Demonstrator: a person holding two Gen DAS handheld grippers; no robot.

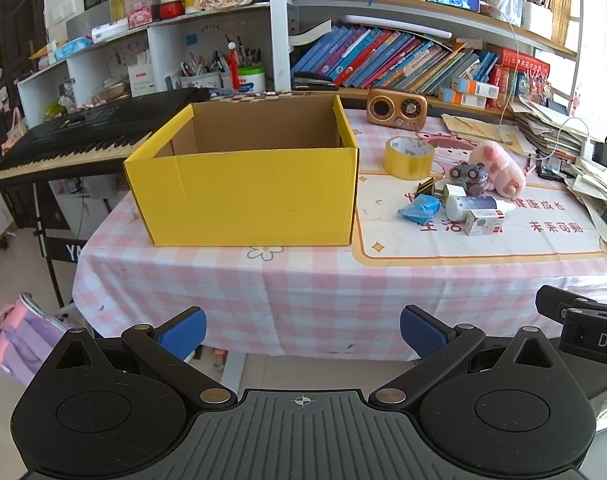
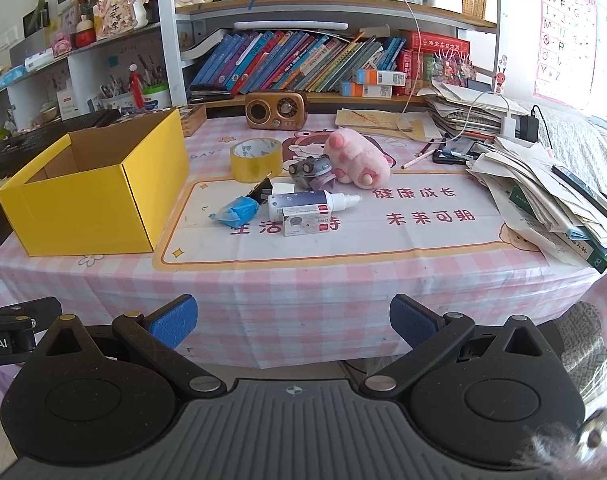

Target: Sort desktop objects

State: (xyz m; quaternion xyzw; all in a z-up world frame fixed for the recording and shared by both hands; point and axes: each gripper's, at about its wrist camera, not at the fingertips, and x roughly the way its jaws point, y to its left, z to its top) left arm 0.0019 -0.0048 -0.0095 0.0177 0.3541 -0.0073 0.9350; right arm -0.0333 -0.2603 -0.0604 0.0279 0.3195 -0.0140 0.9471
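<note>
Two blue-padded fingers of the left gripper point(image 1: 302, 334) stand wide apart at the bottom of the left wrist view, its jaws holding nothing, short of the bench point(image 1: 303, 280) edge with its pink checked cloth. Centre frame sits a yellow cardboard box point(image 1: 243, 192), open at the top, nothing visible in the part of its inside that shows. Right of it lies a cluster of small things: a yellow tape roll point(image 1: 409, 157), a pink plush toy point(image 1: 499, 166), a small grey toy point(image 1: 469, 176) just in front of the plush, a blue crumpled wrapper point(image 1: 419, 208), a white spray bottle point(image 1: 477, 205) lying on its side, and a small white carton point(image 1: 483, 222) touching the bottle. A brown retro radio point(image 1: 397, 109) stands behind them, and a black keyboard point(image 1: 83, 136) fills the left of the frame. In the right wrist view the right gripper point(image 2: 293, 322) is likewise spread wide with empty jaws, held before the bench point(image 2: 303, 280) edge. The box point(image 2: 95, 196) now sits at the left, the tape roll point(image 2: 256, 159), plush toy point(image 2: 357, 156), grey toy point(image 2: 309, 168), wrapper point(image 2: 237, 210), spray bottle point(image 2: 311, 201) and carton point(image 2: 305, 222) gathered at centre on the printed mat. The radio point(image 2: 275, 109) stands at the back, and a heap of papers point(image 2: 543, 192) covers the right side.
</note>
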